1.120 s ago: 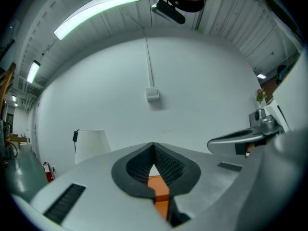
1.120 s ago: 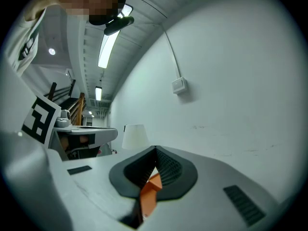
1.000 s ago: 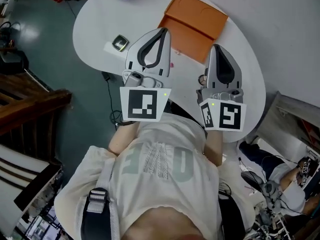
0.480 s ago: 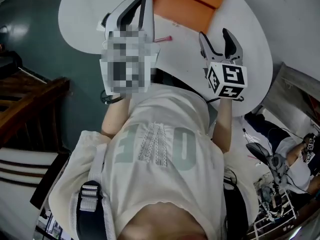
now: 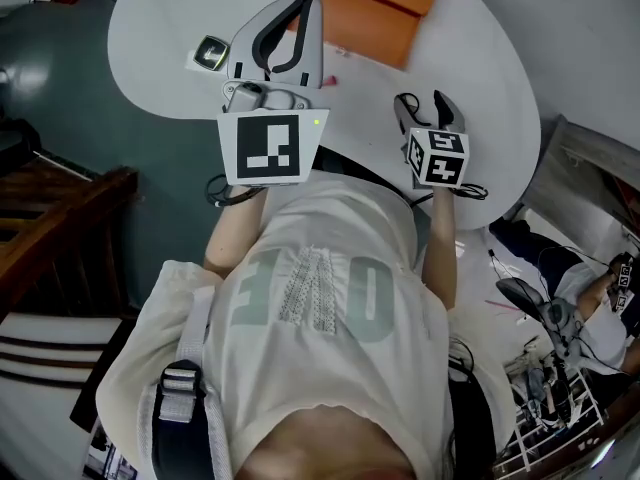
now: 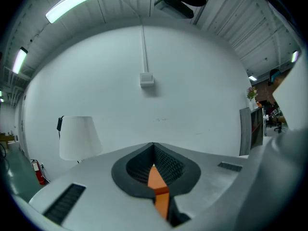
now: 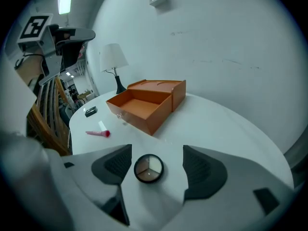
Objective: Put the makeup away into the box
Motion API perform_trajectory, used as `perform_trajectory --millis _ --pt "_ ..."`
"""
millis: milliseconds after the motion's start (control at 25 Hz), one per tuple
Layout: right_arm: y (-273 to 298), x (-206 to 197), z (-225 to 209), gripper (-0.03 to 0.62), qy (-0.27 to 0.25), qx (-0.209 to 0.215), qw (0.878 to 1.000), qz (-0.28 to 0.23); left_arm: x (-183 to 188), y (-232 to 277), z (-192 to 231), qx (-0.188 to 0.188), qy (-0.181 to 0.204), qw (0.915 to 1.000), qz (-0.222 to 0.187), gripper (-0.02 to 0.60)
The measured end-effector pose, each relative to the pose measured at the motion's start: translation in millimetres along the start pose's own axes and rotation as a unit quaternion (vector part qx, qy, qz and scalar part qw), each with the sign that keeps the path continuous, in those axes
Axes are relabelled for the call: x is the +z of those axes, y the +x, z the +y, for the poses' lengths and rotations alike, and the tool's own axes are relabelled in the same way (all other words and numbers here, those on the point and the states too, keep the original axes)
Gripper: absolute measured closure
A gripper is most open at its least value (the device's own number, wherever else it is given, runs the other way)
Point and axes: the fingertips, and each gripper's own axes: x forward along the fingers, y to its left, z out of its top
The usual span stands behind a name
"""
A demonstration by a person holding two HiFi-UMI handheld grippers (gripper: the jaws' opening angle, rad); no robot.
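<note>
Nothing's boxed yet: the orange box (image 7: pixel 161 114) sits empty beyond the right claw (image 5: pixel 425 103), jaws just spread wide around the untouched round compact (image 7: pixel 148 168); the left claw (image 5: pixel 303 3) is pinched closed, holding nothing.

Smooth white bench (image 7: pixel 231 129), matt orange box (image 7: pixel 144 107)
The box looks like card (or thin plastic); the compact (image 7: pixel 148 168) has a smooth dark rim; the right hand-held gripper (image 5: pixel 426 102) is matt grey plastic, its pads (image 7: pixel 115 163) dark and ribbed.

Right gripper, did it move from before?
Yes. The right gripper dipped down toward the white table, its jaws just opening, with the round compact between them.
</note>
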Motion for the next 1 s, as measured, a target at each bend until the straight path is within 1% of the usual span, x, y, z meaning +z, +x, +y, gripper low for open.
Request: perform_trajectory --millis 200,320,360,440,520,600,680,800,920,1000 --pt "11.6 -24.2 4.3 0.272 0.001 0.018 0.999 0.038 -4.9 1.7 -8.0 -0.006 -0.001 1.0000 0.006 0.575" --pt "12.8 -30.1 5.4 0.273 -0.012 0.011 0.999 0.045 -6.7 2.9 -8.8 -0.004 -0.003 0.9999 0.009 0.575" --pt "11.9 -30.7 5.3 0.289 -0.018 0.007 0.999 0.047 -7.7 3.4 -8.3 -0.003 -0.005 0.9999 0.010 0.575" --pt "10.8 -32.9 6.8 0.378 -0.031 0.005 0.998 0.054 -10.1 4.6 -6.4 0.001 -0.008 0.9999 0.013 0.575" --pt "10.8 -34.6 9.2 0.378 -0.035 0.010 0.998 0.059 -11.3 5.9 -4.2 0.004 -0.007 0.9999 0.013 0.575" --pt "9.7 -32.0 8.9 0.378 -0.030 0.011 0.998 0.053 -10.8 6.8 -3.2 0.005 -0.005 0.9999 0.012 0.575" --pt "4.8 -17.1 5.7 0.378 -0.027 0.007 0.999 0.030 -10.0 7.4 -2.9 0.006 -0.005 0.9999 0.012 0.575" --pt "-9.0 32.2 -1.0 0.378 -0.035 -0.011 0.999 -0.032 -10.5 7.4 -2.4 0.007 -0.007 0.9998 0.017 0.574" --pt "-27.0 91.1 -2.2 0.378 -0.061 -0.031 0.993 -0.100 -6.7 8.5 -3.3 0.006 -0.008 0.9999 0.009 0.575" --pt "-42.2 127.8 2.9 0.378 -0.069 -0.034 0.986 -0.148 -3.5 9.5 -3.6 0.006 -0.018 0.9998 0.003 0.574"
